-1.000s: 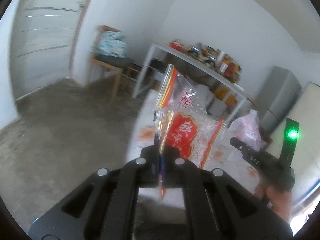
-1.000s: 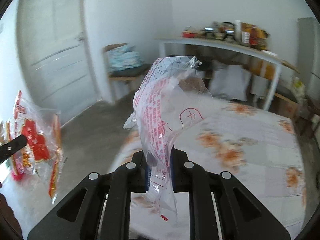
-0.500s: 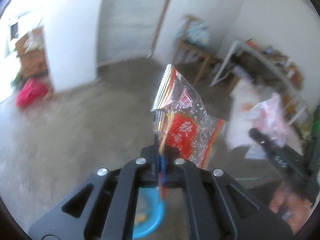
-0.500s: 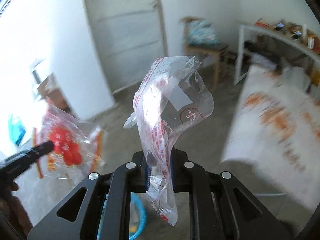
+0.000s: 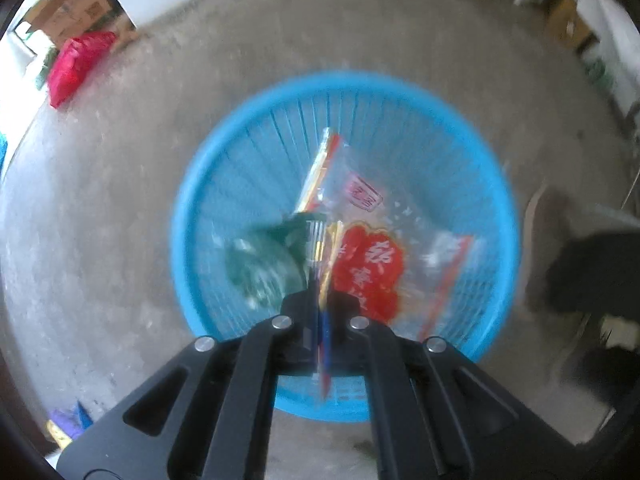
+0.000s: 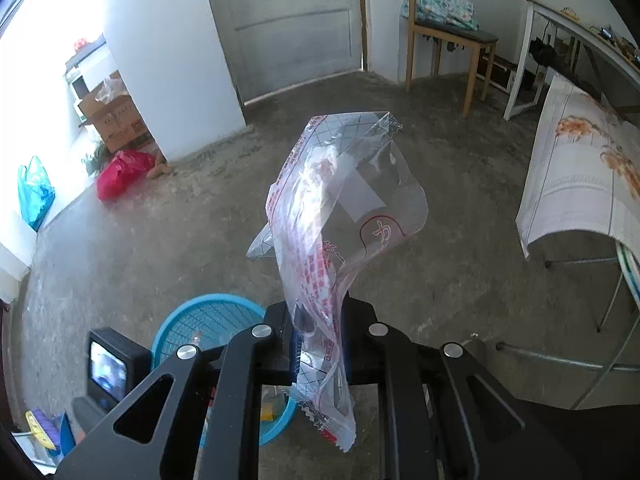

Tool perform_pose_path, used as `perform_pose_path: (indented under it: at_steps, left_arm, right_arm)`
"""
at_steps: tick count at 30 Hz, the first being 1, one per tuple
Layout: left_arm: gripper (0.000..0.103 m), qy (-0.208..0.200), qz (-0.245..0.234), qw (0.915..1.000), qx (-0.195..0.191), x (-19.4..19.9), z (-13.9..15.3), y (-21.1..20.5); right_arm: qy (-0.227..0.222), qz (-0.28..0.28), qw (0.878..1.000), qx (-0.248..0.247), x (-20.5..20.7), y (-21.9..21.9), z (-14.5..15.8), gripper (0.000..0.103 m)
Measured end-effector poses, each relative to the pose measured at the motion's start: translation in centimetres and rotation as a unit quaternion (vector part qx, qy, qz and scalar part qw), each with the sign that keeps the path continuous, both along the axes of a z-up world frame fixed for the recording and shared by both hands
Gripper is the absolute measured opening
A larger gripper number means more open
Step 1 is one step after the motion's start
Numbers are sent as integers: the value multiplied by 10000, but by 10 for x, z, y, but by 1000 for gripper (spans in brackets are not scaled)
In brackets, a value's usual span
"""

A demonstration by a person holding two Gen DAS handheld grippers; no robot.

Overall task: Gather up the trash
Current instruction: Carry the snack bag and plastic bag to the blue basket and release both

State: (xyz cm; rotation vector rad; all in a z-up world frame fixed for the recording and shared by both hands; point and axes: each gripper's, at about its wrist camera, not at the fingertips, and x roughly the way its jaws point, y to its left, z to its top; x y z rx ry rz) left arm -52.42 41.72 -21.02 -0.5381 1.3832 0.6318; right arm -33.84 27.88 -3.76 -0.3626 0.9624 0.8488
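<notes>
Wrapper point(image 5: 368, 256), finger-pinched, newly over basket point(image 5: 224, 184)

Right gripper point(image 6: 320, 320) clamped on a crumpled clear plastic wrapper with red print point(image 6: 336, 216), held above grey concrete floor point(image 6: 200, 216). Round blue slatted plastic basket point(image 6: 200, 316) lower left, partly hidden by gripper body.

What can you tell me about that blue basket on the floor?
The blue basket is round, of what looks like plastic, with thin ribs fanning out from its middle and a smooth rim. It stands upright on the bare concrete floor. A dark green wrapper lies inside. The left gripper, shut on a red-printed clear snack bag, points down into it. In the right wrist view the basket shows partly hidden behind the gripper.
</notes>
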Motion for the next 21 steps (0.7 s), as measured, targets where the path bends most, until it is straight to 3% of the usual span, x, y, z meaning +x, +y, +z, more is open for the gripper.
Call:
perform_pose_path:
  at_steps: [2,6,8,9,10,11,17,21]
  left_arm:
    - [0,263,-64,9996,-5,-5,-14,-2]
    - [2,323,93,9988,-361,-10,-36,-1]
    - [21,267,290,9976,-562,-17,-43,6]
    - [37,235,416,9971,-586,-21,-43,10]
    - [82,242,556,9969,-505,-23,-40,11]
    - [88,136,646,9968,-450,-26,-33,13]
    - [88,-315,904,9954,-62,-46,14,30]
    - [88,-747,1258,9887,338,-66,51,39]
  right_arm:
    - [-13,5,10000,-28,1,3,-2,15]
    - [31,63,9999,-81,-2,8,-6,15]
    - [58,111,9999,-102,-4,10,-8,15]
    - [55,145,9998,-123,-5,12,-9,15]
    - [54,171,9997,-142,-6,12,-10,15]
    - [72,190,9997,-166,-6,14,-11,15]
    - [214,256,9992,-235,-7,21,-18,15]
    - [350,429,9980,-300,-13,30,-25,15]
